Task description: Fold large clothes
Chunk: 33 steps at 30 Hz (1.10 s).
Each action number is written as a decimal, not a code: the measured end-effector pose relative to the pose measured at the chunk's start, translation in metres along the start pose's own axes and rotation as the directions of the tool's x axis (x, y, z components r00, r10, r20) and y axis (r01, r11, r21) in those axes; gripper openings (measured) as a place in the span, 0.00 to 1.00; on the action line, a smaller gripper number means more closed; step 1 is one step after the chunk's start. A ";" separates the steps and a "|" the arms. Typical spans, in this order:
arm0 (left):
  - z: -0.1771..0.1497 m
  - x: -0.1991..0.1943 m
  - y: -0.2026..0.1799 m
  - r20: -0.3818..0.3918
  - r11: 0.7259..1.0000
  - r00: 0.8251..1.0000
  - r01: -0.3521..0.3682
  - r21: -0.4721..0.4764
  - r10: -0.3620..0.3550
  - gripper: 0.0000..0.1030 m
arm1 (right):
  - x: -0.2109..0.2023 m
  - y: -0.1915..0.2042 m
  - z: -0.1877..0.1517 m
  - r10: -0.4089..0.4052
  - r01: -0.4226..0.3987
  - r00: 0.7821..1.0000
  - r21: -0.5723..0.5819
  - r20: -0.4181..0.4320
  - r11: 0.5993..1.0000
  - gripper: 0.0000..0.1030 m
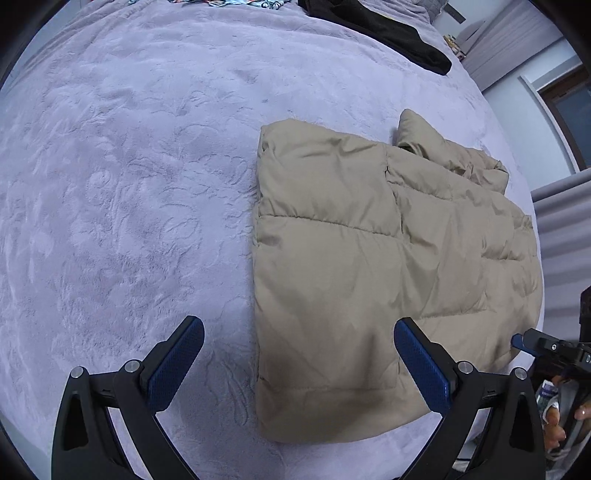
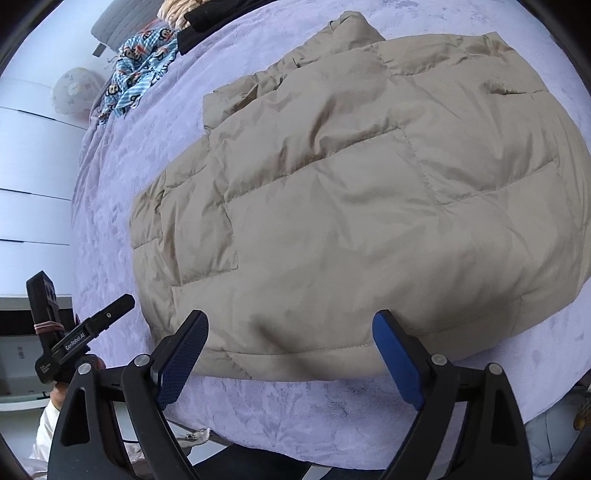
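A beige quilted puffer jacket lies folded flat on a lilac plush bedspread, near the bed's front edge. My left gripper hovers open above the jacket's left edge, with one blue pad over bare bedspread and the other over the jacket. In the right wrist view the same jacket fills the middle, and my right gripper stands open just above its near hem, nothing between the pads. The right gripper's tip shows at the right edge of the left wrist view, and the left gripper at the left of the right wrist view.
A black garment lies at the far end of the bed. A blue cartoon-print cloth and a peach cloth lie beside it. White drawers stand left of the bed. A person's fingers and sleeve show at the bed's front edge.
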<state>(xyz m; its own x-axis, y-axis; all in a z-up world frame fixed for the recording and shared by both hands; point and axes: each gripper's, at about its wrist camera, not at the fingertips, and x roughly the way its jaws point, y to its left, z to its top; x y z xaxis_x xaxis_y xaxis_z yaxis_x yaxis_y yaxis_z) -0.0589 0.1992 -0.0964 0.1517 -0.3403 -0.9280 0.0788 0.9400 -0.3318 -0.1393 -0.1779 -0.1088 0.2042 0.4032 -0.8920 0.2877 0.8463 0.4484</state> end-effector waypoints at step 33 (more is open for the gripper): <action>0.039 0.025 -0.069 -0.203 0.836 0.821 0.548 0.021 -0.533 0.27 | -0.003 -0.023 0.054 -0.057 0.059 0.992 -0.019 0.110 0.998 0.17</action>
<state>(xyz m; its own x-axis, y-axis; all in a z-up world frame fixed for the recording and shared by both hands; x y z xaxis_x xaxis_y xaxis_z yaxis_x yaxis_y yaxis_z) -0.0220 0.1248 -0.0896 -0.1171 -0.7759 -0.6198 0.1701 0.5992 -0.7823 -0.0961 -0.2176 -0.1132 0.2896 0.3136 -0.9043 0.2819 0.8749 0.3937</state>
